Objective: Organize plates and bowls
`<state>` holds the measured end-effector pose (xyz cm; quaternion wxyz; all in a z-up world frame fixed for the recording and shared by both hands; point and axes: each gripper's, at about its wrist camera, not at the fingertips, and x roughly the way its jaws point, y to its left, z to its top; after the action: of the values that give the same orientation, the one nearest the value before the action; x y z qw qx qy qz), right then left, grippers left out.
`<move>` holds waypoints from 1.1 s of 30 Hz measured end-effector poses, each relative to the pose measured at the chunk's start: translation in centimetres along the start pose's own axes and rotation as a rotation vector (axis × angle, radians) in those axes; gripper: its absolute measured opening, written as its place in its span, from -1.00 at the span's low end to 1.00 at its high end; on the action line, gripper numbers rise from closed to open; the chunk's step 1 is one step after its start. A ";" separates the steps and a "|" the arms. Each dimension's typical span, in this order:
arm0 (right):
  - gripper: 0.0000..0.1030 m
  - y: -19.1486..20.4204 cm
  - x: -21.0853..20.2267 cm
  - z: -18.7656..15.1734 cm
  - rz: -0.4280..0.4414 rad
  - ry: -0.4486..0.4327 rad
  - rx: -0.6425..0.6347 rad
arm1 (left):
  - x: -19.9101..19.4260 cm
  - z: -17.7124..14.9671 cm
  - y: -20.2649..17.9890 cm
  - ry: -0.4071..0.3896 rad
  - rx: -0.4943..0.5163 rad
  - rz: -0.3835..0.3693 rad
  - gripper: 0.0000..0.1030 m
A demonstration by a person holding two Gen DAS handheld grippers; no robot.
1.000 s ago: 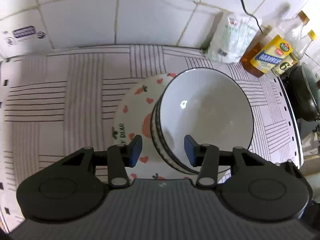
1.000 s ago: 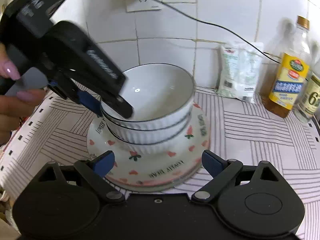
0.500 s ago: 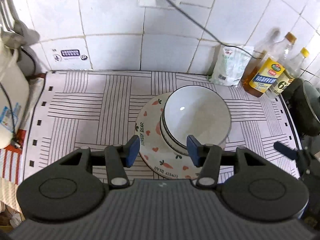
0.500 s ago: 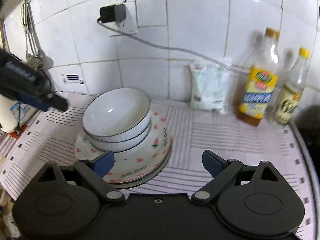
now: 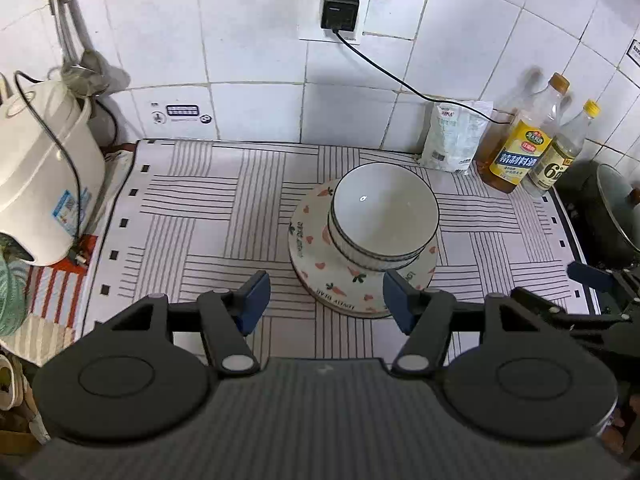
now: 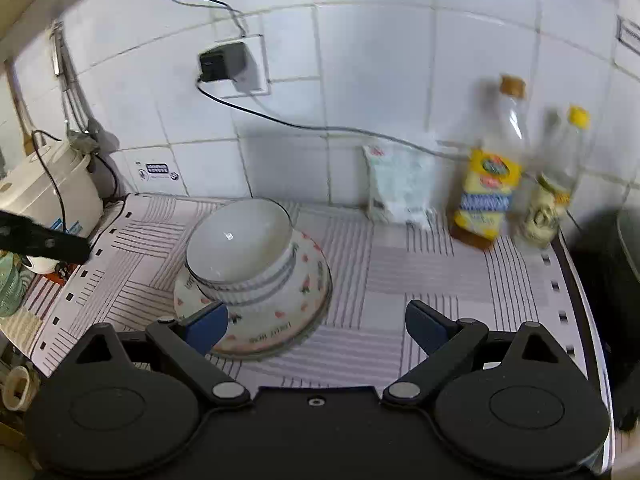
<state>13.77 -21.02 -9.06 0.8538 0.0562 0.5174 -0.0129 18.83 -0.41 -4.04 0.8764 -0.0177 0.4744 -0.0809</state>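
Left tool: fingers apart and opening wider, nothing between them; it hangs above the near edge of the plates, pointing steeply down, clear of the stack.
Right tool: fingers spread wide, empty; its left pad shows in front of the plate rim, and whether it touches I cannot tell, though it looks to be above it.
Bowls: white ribbed bowls with dark rims, nested one inside another, sitting on the plates but shifted toward the far right of them, not centred.
Plates: carrot-and-heart patterned, stacked flat on the striped mat that covers the desk, about mid-mat.
Step in hand: by my reading, letting go and backing off from a finished stack.
Doing it well: lift each tool straight away from the crockery with fingers wide, so no pad catches a bowl rim; the off-centre bowls would slide or tip if nudged.
Watch to the right: oil bottle, smaller bottle and white packet stand by the wall, a dark pot at the mat's end; keep the right tool from swinging into them.
Watch to the left: the rice cooker and its cord sit just off the mat.
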 end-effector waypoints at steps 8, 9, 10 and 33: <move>0.89 -1.7 -3.6 0.3 -0.030 0.002 0.067 | -3.0 -1.6 0.9 -0.010 -0.007 0.023 0.58; 0.89 -1.6 -4.0 0.5 -0.033 0.014 0.061 | -3.4 -1.8 1.0 -0.015 -0.009 0.025 0.61; 0.89 -1.4 -4.5 0.6 -0.041 0.019 0.051 | -3.8 -2.0 1.1 -0.018 -0.011 0.025 0.61; 0.95 3.0 -10.9 -2.3 -0.143 -0.041 -0.014 | -8.0 -7.5 -0.8 -0.059 0.019 0.114 0.93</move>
<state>6.87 -18.16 -0.20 0.8614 0.0127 0.5026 -0.0716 8.17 0.39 -1.44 0.8933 0.0154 0.4479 -0.0349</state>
